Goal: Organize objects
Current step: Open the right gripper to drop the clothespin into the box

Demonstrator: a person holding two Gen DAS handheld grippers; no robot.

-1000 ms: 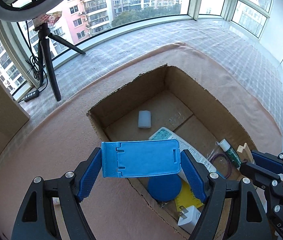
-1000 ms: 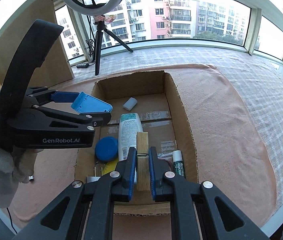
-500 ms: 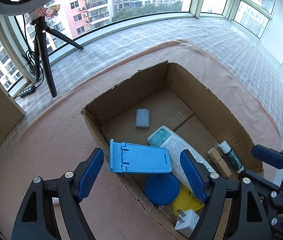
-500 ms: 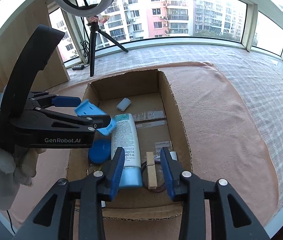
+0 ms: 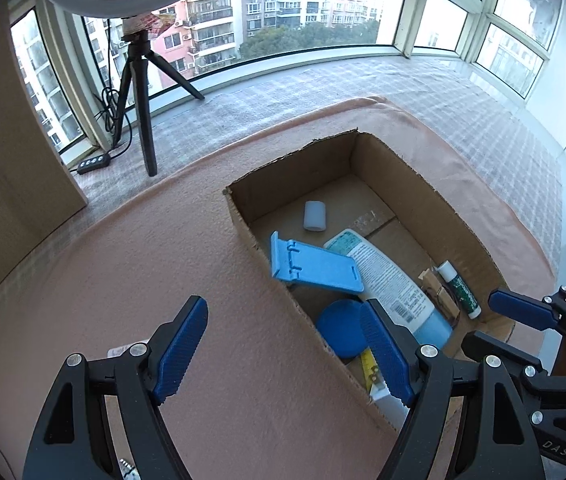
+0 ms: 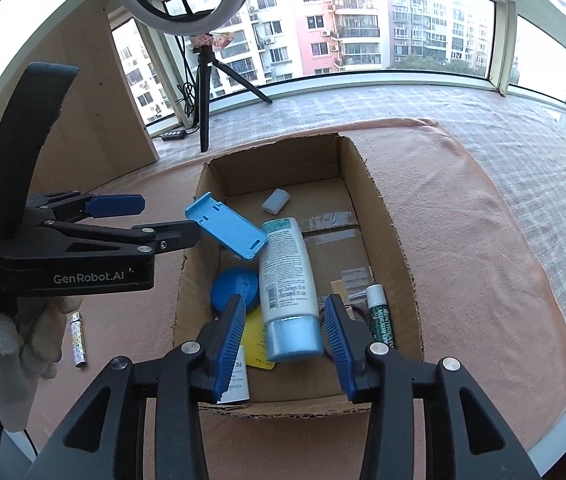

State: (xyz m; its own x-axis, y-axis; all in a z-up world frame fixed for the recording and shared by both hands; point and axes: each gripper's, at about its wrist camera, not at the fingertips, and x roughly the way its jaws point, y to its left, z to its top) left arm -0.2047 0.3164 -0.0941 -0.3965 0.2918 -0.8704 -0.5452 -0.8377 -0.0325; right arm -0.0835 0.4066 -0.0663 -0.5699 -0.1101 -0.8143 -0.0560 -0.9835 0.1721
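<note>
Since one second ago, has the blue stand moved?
Yes. The blue stand left the left tool, whose jaws are now empty, and dropped toward the box. It now rests tilted on the box's left wall and the white tube.

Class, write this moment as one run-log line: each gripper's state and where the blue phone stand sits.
left gripper: open, empty | right gripper: opening, empty | blue phone stand: leaning in cardboard box

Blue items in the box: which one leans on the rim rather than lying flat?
The blue phone stand: tilted, upper end on the box's left wall. The round blue lid lies flat on the floor.
</note>
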